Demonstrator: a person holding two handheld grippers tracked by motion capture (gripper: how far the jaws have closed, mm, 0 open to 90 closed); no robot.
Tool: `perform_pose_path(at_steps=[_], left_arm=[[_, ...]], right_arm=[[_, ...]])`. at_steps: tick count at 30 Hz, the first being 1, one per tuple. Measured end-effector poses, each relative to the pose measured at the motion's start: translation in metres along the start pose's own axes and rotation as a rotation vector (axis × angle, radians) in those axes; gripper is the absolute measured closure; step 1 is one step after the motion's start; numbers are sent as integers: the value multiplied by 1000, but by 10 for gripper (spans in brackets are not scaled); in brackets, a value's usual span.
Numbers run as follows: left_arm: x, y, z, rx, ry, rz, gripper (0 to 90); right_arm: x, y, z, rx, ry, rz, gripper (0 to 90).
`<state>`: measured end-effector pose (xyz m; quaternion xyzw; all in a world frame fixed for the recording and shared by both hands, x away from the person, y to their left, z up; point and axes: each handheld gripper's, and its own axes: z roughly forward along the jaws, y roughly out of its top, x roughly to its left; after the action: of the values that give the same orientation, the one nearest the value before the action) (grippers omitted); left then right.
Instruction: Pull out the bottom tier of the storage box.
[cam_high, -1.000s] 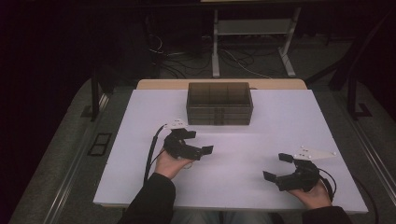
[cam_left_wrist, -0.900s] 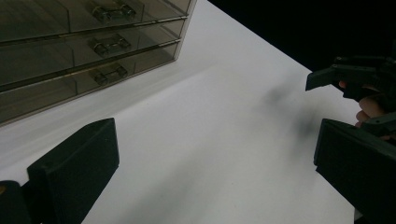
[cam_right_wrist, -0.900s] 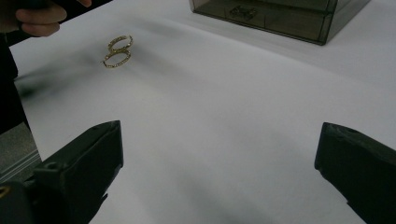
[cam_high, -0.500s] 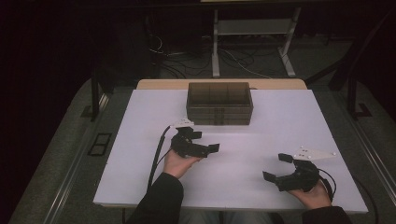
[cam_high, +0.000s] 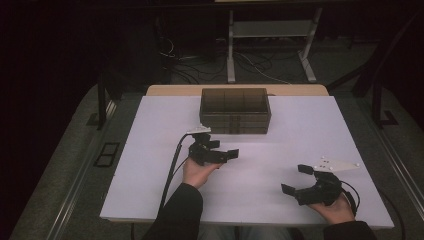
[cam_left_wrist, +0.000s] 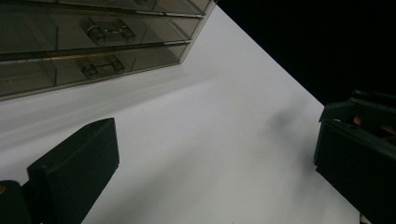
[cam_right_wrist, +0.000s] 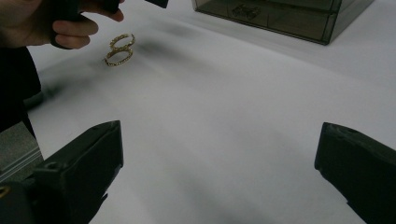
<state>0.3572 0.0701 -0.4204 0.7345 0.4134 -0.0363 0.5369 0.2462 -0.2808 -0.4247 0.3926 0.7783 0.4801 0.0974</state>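
The box (cam_high: 235, 110), a smoky clear drawer case, sits at the far middle of the white bench (cam_high: 150, 150) with its long axis running left to right and its drawer fronts facing the person. The left tool (cam_high: 222, 152) hovers just in front of the box with jaws wide and empty, pointing toward its front right corner. The right tool (cam_high: 295, 181) is near the bench's front right, also wide and empty, and two small gold rings (cam_right_wrist: 119, 50), perhaps earrings, lie touching beside the left hand (cam_right_wrist: 42, 21).
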Motion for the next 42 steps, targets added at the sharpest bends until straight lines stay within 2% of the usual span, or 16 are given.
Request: perform_pose_path(at_steps=[6,21,28,34,39,42], left_arm=[[5,0,7,-15,-18,-79,0],[11,-3,23,-63,-7,-238,26],[14,-2,28,-94,13,-317,30],[18,-1,34,-135,48,-408,38],[22,-4,41,-171,47,-500,40],[24,-5,46,-190,49,-534,45]], right_arm=[[0,0,0,1,1,-2,5],[2,0,1,6,-4,-13,5],[2,0,1,8,-8,-16,6],[2,0,0,6,-9,-17,5],[2,0,0,5,-9,-17,6],[2,0,0,5,-6,-20,6]])
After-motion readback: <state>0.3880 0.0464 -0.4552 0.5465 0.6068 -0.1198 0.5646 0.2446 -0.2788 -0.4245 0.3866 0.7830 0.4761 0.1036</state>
